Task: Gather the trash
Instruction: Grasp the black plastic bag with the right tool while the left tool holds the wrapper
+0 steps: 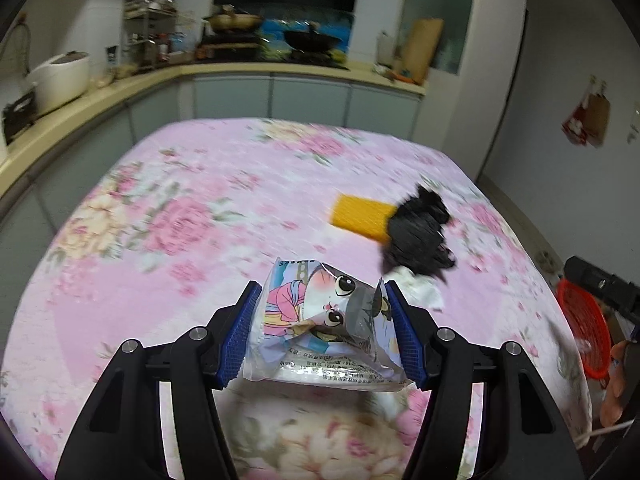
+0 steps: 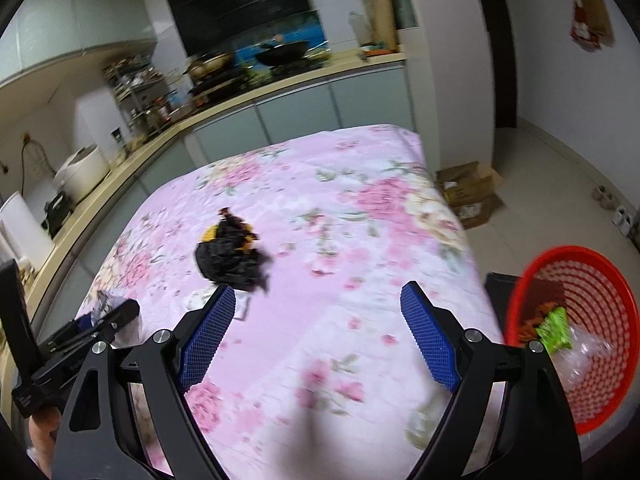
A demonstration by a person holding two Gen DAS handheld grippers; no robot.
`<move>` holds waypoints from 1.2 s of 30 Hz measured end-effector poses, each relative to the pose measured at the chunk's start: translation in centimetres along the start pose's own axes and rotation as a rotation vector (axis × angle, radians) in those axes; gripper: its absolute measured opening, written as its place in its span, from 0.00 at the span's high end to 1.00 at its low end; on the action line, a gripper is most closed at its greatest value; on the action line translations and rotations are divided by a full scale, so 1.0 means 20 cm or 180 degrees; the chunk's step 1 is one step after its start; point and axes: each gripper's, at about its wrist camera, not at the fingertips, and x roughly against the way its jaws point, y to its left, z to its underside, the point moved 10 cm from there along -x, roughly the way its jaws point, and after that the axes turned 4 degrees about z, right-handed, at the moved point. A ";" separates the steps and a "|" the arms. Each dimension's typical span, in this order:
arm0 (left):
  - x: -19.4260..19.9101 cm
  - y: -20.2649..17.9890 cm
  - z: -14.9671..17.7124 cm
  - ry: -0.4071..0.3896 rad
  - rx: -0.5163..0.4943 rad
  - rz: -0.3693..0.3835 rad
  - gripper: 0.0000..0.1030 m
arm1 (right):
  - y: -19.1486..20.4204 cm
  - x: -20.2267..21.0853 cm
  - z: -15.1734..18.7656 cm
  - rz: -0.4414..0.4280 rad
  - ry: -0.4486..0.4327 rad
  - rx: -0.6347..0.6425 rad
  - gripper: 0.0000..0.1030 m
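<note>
Snack wrapper (image 1: 326,328), a crumpled plastic packet printed with a big-eyed cartoon figure in pink and blue, sits clamped between the blue ribbed pads of the left gripper (image 1: 324,332), jaws pressed on both its sides, and it hangs clear above the surface. Rows of small printed characters run along its silvery lower edge, too small and crushed to read. Over in the other view, the right gripper (image 2: 318,336) has its jaws spread wide with nothing between them, only cloth below.

Down on the surface (image 1: 160,200), a pink floral quilted cloth covers everything. Just past the held packet lies a crumpled white paper scrap (image 1: 420,290), and touching it, a crumpled black plastic bag (image 1: 418,232) that overlaps one end of a flat yellow rectangular sponge-like block (image 1: 360,216).

Off the right edge of the surface stands a round red plastic mesh basket (image 2: 592,280), already holding a bright green wrapper (image 2: 554,330), something brown and some clear plastic.

On the floor beyond the far corner sits an open cardboard box (image 2: 468,192). Farther back, a cream kitchen counter (image 1: 240,70) wraps round the room, carrying a white rice cooker (image 1: 60,80), a metal rack of bottles, a black wok (image 1: 312,42) and a brass-coloured pan (image 1: 232,20) under a black range hood (image 2: 240,4). A red and brown hanging item (image 1: 588,114) is on the right wall, its writing blurred.
</note>
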 end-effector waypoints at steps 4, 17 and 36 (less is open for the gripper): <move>0.04 0.09 -0.05 -0.0128 0.0076 -0.0125 0.42 | 0.15 -0.08 -0.04 -0.0118 0.0060 0.0125 0.21; 0.04 0.30 -0.09 -0.0184 0.0273 -0.0251 0.42 | 0.45 -0.45 -0.04 -0.0146 0.0391 0.0385 0.14; 0.00 0.34 -0.07 -0.0118 0.0312 -0.0265 0.42 | 0.44 -0.75 0.00 0.0031 0.0655 0.0548 0.43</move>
